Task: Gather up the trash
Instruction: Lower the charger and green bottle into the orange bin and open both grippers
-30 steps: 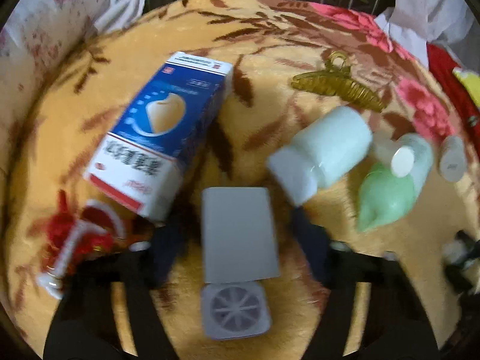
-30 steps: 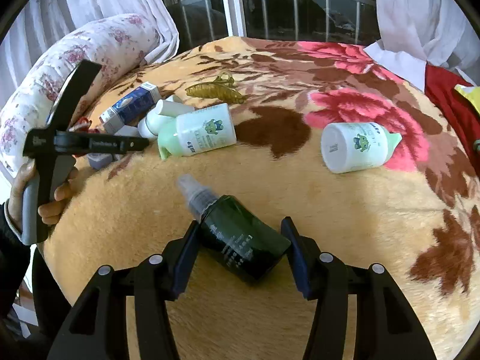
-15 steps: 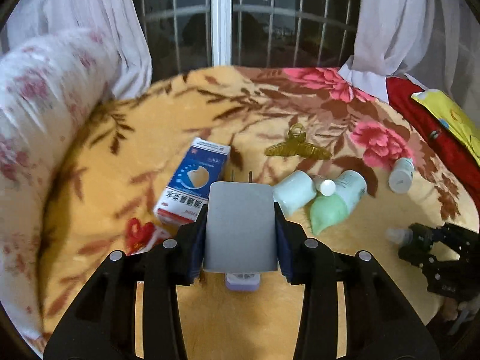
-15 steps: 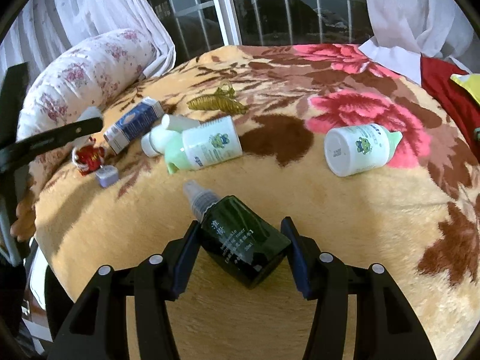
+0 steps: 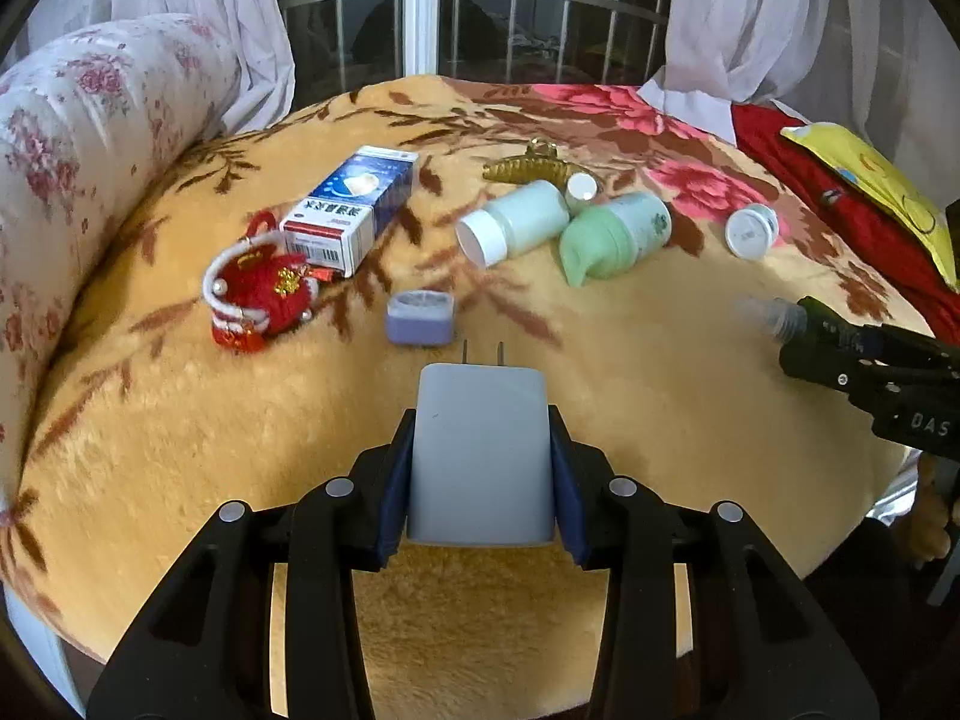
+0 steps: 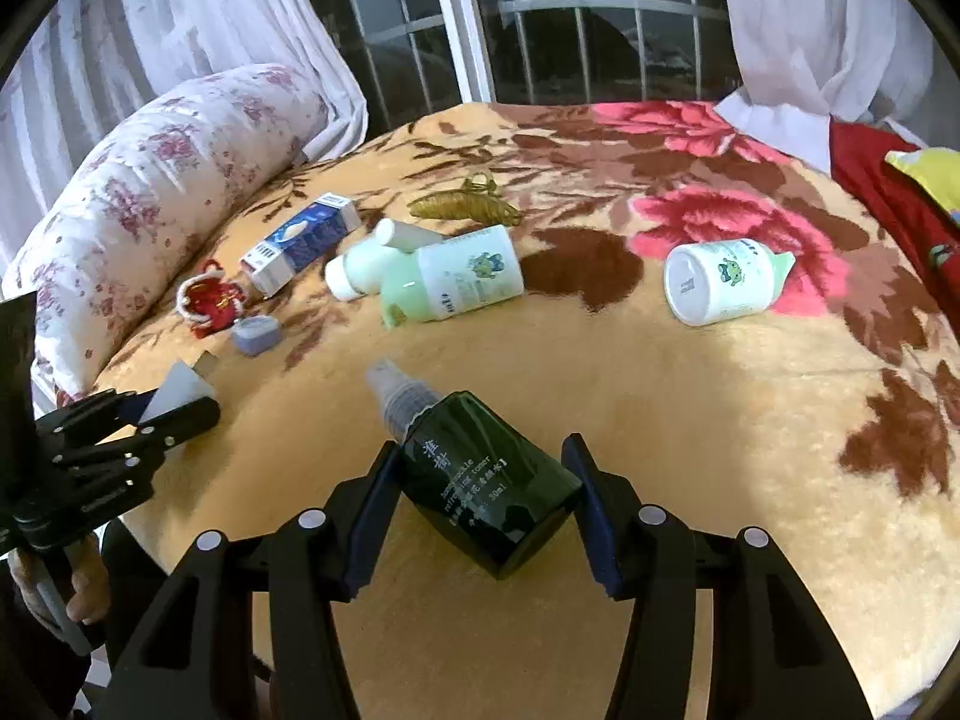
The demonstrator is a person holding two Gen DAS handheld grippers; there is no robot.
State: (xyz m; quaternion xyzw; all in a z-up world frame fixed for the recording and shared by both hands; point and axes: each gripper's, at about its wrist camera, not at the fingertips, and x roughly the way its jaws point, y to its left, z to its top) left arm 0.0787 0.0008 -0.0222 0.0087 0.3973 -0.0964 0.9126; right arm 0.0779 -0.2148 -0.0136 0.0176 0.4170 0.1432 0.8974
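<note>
My left gripper (image 5: 480, 474) is shut on a grey plug adapter (image 5: 480, 450), held above the near edge of the floral blanket (image 5: 630, 384), prongs forward. My right gripper (image 6: 480, 498) is shut on a dark green toner spray bottle (image 6: 480, 480), held above the blanket's front. On the blanket lie a blue and white carton (image 5: 354, 213), a white bottle (image 5: 516, 227), a green-capped lotion bottle (image 5: 618, 234), a second lotion bottle (image 6: 720, 288), a small lilac box (image 5: 420, 318), a red charm (image 5: 258, 294) and a gold hair claw (image 5: 534, 168).
A floral bolster pillow (image 5: 72, 138) lines the left side. Red cloth (image 5: 840, 210) and a yellow packet (image 5: 870, 180) lie at the right. A barred window (image 6: 570, 30) and white curtains (image 6: 810, 18) stand behind the bed. The right gripper shows at the left wrist view's right edge (image 5: 840, 354).
My left gripper closed on the grey adapter, lifted it off the blanket and drew back toward the near edge. The lilac box stayed behind. My right gripper keeps holding the toner bottle, raised slightly.
</note>
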